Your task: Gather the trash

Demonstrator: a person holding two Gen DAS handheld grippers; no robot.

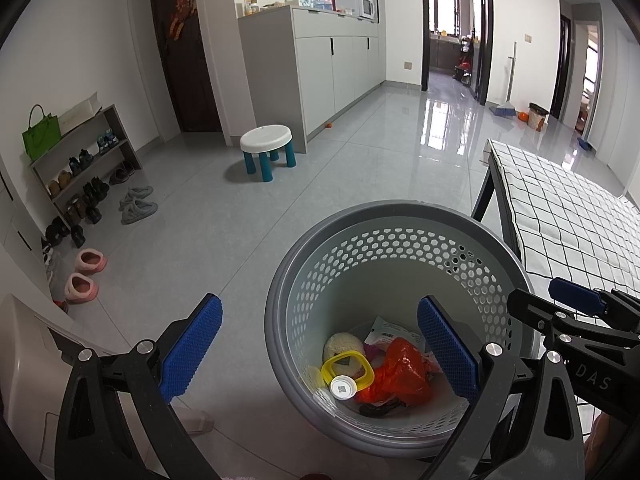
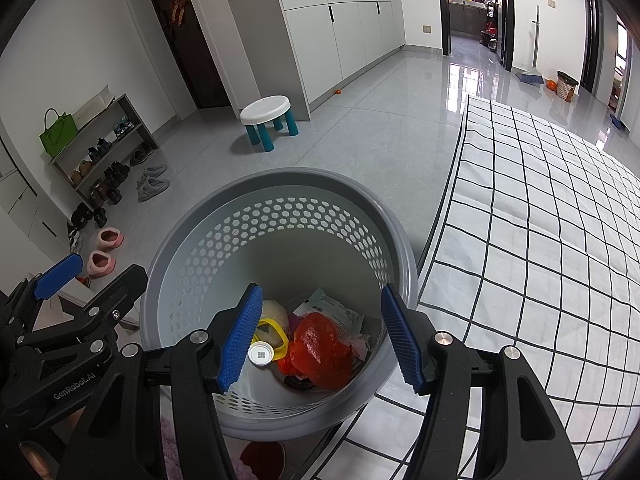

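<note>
Perforated matt plastic basket (image 2: 200, 240), glossy tiled floor (image 2: 380, 140), checked cloth (image 2: 540, 240)

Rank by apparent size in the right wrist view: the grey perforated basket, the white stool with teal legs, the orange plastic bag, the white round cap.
1. grey perforated basket
2. orange plastic bag
3. white stool with teal legs, similar in apparent size to the bag, but farther away, so unsure
4. white round cap

the basket (image 2: 280, 196) stands on the floor just left of the table (image 2: 540, 240). in it lie a plastic bag (image 2: 320, 348), a cap (image 2: 261, 354) and a wrapper (image 2: 336, 308). the stool (image 2: 266, 110) stands beyond it.
</note>
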